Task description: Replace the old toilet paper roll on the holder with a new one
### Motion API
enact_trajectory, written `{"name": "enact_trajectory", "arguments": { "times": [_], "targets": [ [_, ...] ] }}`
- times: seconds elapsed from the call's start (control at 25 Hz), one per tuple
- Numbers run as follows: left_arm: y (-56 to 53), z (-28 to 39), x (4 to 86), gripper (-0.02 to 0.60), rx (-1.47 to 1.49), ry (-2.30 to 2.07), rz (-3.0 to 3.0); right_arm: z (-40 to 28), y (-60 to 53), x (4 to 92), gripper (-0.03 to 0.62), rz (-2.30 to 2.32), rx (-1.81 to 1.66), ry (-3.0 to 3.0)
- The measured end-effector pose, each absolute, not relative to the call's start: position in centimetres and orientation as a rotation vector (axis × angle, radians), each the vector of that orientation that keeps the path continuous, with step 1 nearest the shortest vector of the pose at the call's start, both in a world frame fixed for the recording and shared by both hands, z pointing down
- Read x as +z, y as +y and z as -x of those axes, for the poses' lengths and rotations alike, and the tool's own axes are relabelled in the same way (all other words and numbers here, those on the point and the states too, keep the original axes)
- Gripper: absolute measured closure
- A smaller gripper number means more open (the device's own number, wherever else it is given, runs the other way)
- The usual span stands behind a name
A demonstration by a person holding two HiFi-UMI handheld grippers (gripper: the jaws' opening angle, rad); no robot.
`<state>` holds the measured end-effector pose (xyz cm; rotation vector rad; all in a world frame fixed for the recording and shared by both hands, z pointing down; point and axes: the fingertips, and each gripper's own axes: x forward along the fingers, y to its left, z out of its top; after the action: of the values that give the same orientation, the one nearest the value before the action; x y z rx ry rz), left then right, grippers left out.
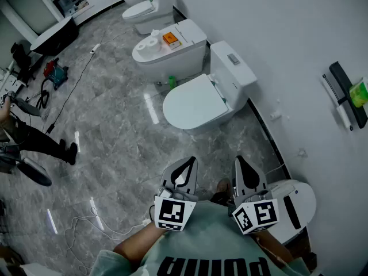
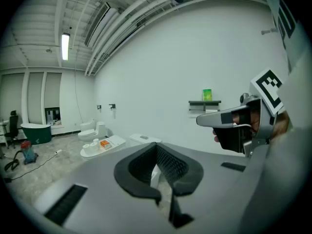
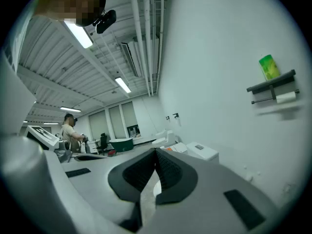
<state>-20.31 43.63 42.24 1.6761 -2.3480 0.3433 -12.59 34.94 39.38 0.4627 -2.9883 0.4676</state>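
1. Far left edge of the floor: a person (image 1: 40,141) in dark trousers, with loose cables (image 1: 86,223) trailing over the grey marble floor (image 1: 109,125).
2. Far end of the floor: a dark green tub (image 2: 36,130); contents impossible to make out.
3. Left of centre by the wall: a toilet with its flat lid (image 1: 187,34) down, carrying two fresh rolls (image 1: 153,39) at the lid's left edge and an orange box (image 1: 171,39) just beside them.
4. On the floor near that toilet's base: a small green bottle (image 1: 171,82).
5. Centre: a second toilet (image 1: 192,102), lid closed, tank against the wall.
6. Bottom centre: left tongs (image 1: 183,168), clenched tip to tip with nothing between them, held just beside the right pair.
7. Next to them: right tongs (image 1: 244,168), likewise clenched and empty.
8. Bottom right: a third toilet (image 1: 302,203) against the wall, partly under the right tongs.
9. Right edge, up on the white wall: the holder (image 1: 345,88), a dark shelf with a rail beneath; a green pack (image 1: 359,92) standing on the shelf.
10. On that rail, at its near end: the old roll (image 1: 343,117), slim and white, well apart from both tongs.
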Motion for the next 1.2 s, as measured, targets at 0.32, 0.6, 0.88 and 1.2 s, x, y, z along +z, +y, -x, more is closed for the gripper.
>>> {"name": "enact_trajectory", "arguments": {
  "times": [0.32, 0.6, 0.88, 1.2],
  "targets": [
    [35.5, 17.5, 41.7, 0.577, 0.351, -2.326, -1.739, 8.8, 27.0, 39.0, 0.586, -0.557, 0.463, -2.995],
    [29.6, 14.9, 41.4, 0.577, 0.399, -2.297, -1.814, 5.6, 21.1, 39.2, 0.586, -0.650, 0.487, -3.004],
    [25.7, 13.1, 41.8, 0.577, 0.421, -2.240, -1.879, 3.5, 17.8, 39.4, 0.586, -0.731, 0.497, -2.996],
    [21.7, 12.6, 42.7, 0.577, 0.417, -2.117, -1.996, 2.1, 15.1, 40.3, 0.586, -0.886, 0.495, -2.920]
  ]
}}
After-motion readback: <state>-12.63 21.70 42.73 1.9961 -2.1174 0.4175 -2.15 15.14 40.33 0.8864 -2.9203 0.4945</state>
